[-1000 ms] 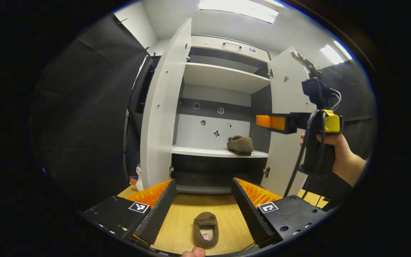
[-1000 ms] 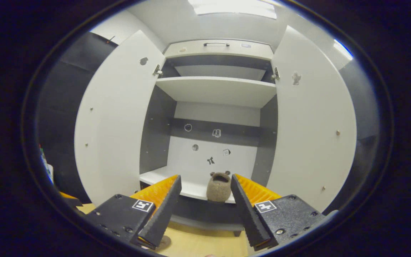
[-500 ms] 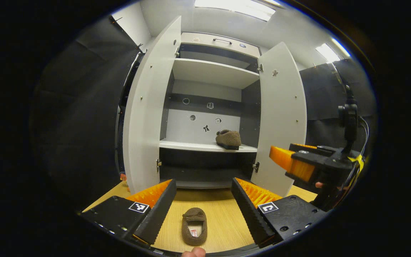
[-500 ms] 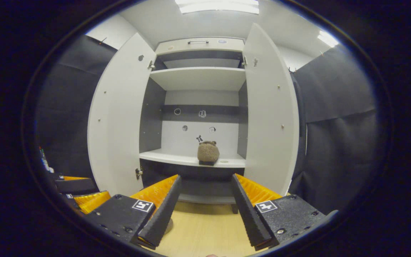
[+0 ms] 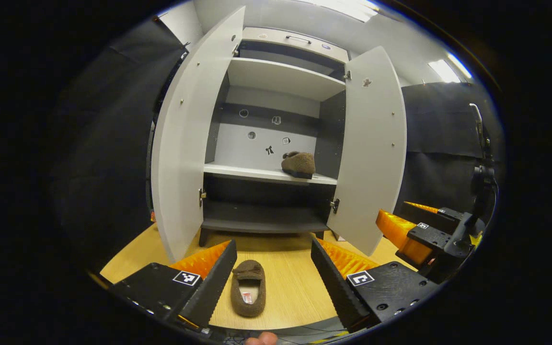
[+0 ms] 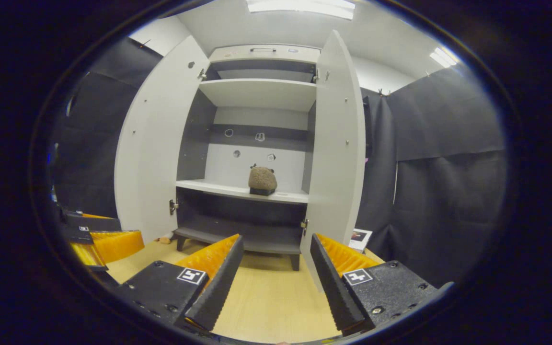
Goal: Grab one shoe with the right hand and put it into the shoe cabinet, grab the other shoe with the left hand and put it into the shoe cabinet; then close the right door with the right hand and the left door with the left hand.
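Note:
A brown fuzzy shoe (image 5: 248, 287) lies on the wooden floor, between the open fingers of my left gripper (image 5: 272, 266) and below them. The other brown shoe (image 5: 298, 164) (image 6: 262, 180) rests on the middle shelf of the white shoe cabinet (image 5: 266, 172) (image 6: 237, 189), toward its right side. The left door (image 5: 182, 139) (image 6: 149, 139) and the right door (image 5: 369, 143) (image 6: 334, 143) both stand wide open. My right gripper (image 6: 272, 266) is open and holds nothing, back from the cabinet; the left gripper view has it at the right (image 5: 400, 230).
Black cloth walls close in both sides. A small white card (image 6: 358, 236) lies on the floor to the right of the cabinet. The wooden floor (image 6: 271, 302) stretches in front of the cabinet. A fingertip (image 5: 259, 339) shows at the bottom edge.
Both grippers have drawn back from the cabinet. My right gripper left the shoe on the shelf and dropped low to the right. The floor shoe now lies farther up between my left fingers.

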Demonstrator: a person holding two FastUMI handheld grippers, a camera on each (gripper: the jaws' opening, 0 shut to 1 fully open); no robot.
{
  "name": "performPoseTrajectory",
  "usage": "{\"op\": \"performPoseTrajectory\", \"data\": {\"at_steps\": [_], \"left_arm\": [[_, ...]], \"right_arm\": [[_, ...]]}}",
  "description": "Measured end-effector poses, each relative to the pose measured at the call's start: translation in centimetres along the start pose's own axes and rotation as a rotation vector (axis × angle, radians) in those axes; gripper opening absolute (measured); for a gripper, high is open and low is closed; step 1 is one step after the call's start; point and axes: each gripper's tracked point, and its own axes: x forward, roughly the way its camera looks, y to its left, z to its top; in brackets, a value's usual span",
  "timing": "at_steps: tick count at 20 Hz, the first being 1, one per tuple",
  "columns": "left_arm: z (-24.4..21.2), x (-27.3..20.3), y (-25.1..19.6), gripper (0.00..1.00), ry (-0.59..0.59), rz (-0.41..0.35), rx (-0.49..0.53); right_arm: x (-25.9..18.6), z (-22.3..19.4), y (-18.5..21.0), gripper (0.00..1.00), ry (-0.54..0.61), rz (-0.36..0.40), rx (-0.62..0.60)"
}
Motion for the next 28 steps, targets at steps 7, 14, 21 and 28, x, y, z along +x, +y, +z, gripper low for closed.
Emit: {"op": "performPoseTrajectory", "data": {"at_steps": [7, 14, 21, 28], "left_arm": [[-6.9, 4.4, 4.7, 0.95, 0.244, 0.054, -0.033], [-17.2, 7.0, 8.5, 0.95, 0.464, 0.101, -0.068], [-21.8, 10.4, 11.5, 0.94, 0.543, 0.124, -0.068], [-22.1, 14.0, 11.9, 0.78, 0.506, 0.13, -0.179]], "right_arm": [[-0.9, -0.1, 0.8, 0.89, 0.006, 0.026, 0.028], [-1.8, -1.5, -1.1, 0.89, 0.057, -0.031, 0.05], [-1.8, -2.8, -3.5, 0.89, 0.109, -0.11, 0.071], [-2.0, -3.5, -4.4, 0.89, 0.129, -0.137, 0.078]]}}
